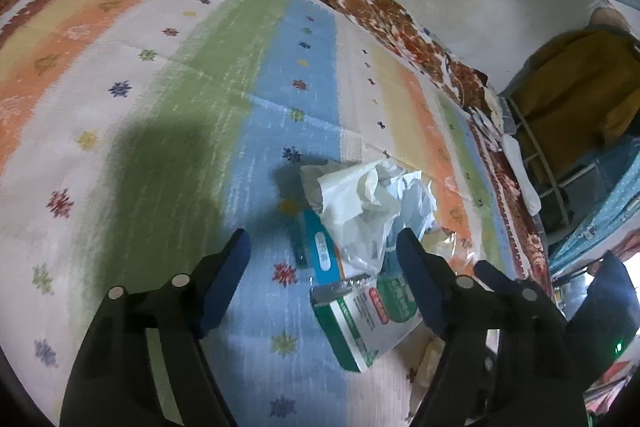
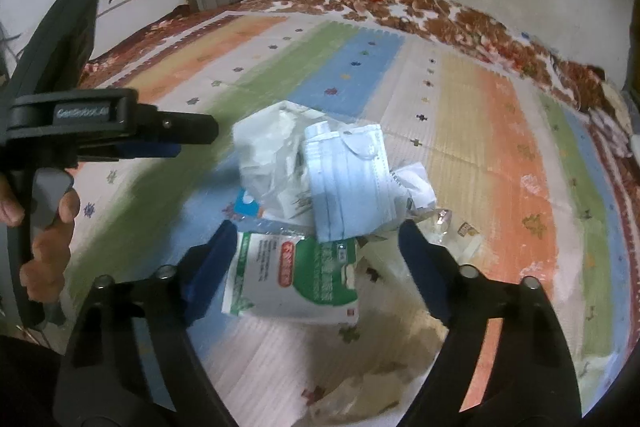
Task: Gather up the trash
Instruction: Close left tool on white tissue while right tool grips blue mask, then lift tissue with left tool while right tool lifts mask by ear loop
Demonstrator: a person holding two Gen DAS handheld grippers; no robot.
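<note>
The trash pile sits on a striped mat (image 2: 500,155) spread over a bed: a green-and-white medicine box (image 2: 296,279), a blue face mask (image 2: 348,183) and a crumpled white plastic bag (image 2: 268,151), touching one another. In the right wrist view the right gripper (image 2: 318,243) stands spread above the box at 6 o'clock of the mask, pinching nothing. The left gripper (image 1: 324,247) is likewise spread and empty, the pile between its fingers toward 1 o'clock.
</note>
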